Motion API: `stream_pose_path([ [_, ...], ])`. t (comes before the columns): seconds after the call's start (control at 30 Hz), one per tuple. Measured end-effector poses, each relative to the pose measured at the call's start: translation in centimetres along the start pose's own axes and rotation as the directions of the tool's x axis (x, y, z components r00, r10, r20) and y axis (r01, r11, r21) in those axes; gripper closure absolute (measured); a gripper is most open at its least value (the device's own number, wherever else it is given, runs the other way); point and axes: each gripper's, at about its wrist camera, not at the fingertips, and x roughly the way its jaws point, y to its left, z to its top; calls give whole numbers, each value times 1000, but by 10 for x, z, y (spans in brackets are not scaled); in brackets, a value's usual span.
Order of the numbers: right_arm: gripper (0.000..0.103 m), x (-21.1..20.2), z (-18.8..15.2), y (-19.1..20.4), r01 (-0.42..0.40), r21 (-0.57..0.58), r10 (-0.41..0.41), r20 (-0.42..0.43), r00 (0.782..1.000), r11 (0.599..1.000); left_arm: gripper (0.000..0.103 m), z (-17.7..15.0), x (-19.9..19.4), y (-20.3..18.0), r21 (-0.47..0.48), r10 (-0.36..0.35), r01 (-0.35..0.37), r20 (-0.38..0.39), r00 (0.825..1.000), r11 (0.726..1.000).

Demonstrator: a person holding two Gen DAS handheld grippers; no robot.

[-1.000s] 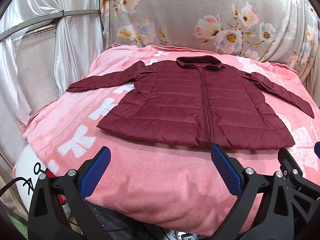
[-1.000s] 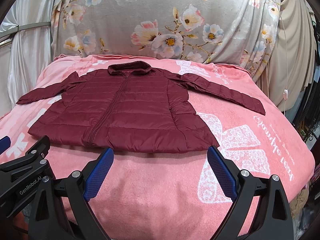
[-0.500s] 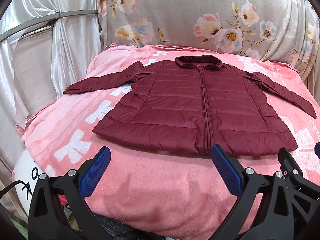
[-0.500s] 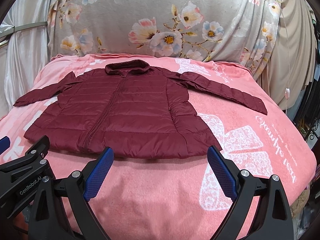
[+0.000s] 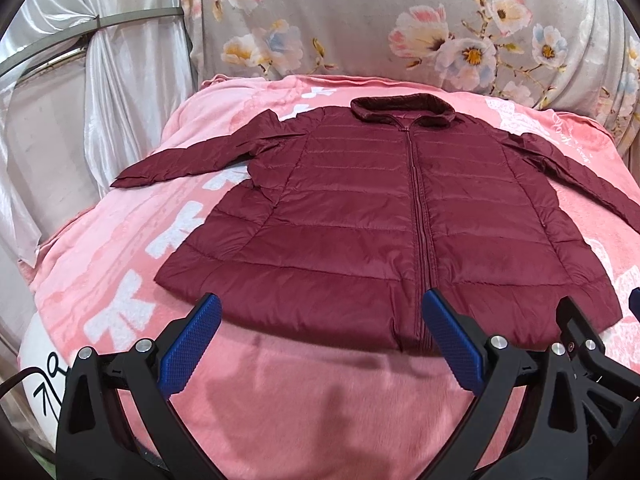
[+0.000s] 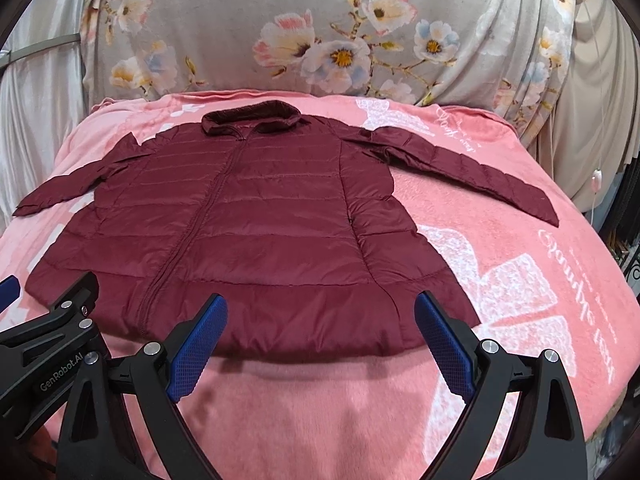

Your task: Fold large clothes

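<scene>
- The dark red quilted puffer jacket lies flat, zipped, with sleeves spread, on the pink fleece blanket.
- The left gripper and right gripper both hover with jaws spread wide near the hem, holding nothing.
- I would pinch one sleeve cuff first and fold it inward across the body.

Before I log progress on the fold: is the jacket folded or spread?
Spread: the maroon puffer jacket lies flat on the pink blanket, zipped, both sleeves out.
</scene>
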Motion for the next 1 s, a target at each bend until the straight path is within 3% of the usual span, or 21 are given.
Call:
stream_pose_path([
  [0.3,10,21,0,0,-1,9,2,-35,999,1000,6,-1,20,-7,10,4,-4,-32,999,1000],
  [1.0,10,-12,6,-2,-6,17,6,29,1000,1000,5,4,-8,1,-4,-15,15,-7,1000,1000],
])
